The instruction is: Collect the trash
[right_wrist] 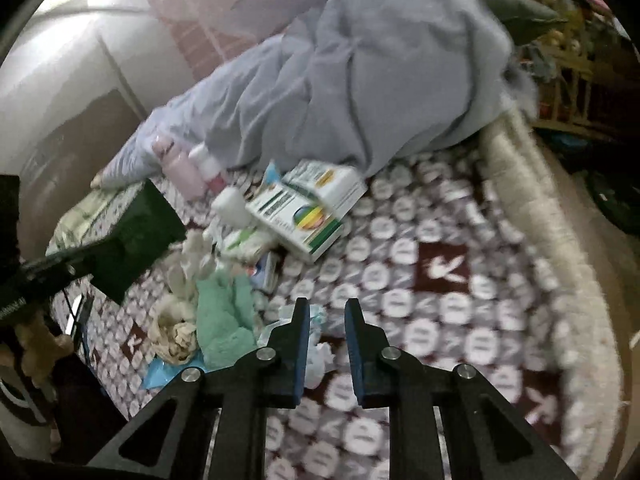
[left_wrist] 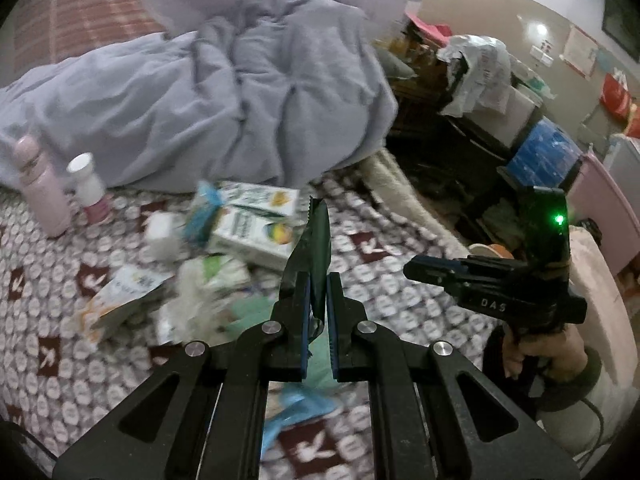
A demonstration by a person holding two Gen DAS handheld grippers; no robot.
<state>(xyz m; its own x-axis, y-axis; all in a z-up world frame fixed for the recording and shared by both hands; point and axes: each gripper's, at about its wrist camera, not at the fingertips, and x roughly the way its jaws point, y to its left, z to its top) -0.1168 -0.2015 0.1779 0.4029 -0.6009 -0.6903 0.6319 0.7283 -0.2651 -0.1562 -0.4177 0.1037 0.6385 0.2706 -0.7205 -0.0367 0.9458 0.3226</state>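
Note:
My left gripper [left_wrist: 318,280] is shut on the edge of a dark green trash bag [left_wrist: 316,240]. That bag [right_wrist: 136,236] hangs at the left of the right wrist view. Trash lies heaped on the patterned bedspread [right_wrist: 440,308]: two white-and-green cartons [right_wrist: 308,216], crumpled tissues [right_wrist: 176,328], a teal cloth [right_wrist: 224,320] and a blue wrapper [left_wrist: 296,404]. My right gripper [right_wrist: 326,308] hovers over the heap's right edge, its jaws drawn close with a narrow gap. A white tissue [right_wrist: 320,356] shows in that gap beside the left pad. I cannot tell whether it is pinched.
A rumpled grey duvet [left_wrist: 240,92] covers the far half of the bed. A pink bottle [left_wrist: 38,188] and a white-capped bottle [left_wrist: 88,188] stand beside the heap. Cluttered shelves and boxes [left_wrist: 500,92] stand past the bed's right edge. A person's hand [left_wrist: 548,352] holds the right gripper.

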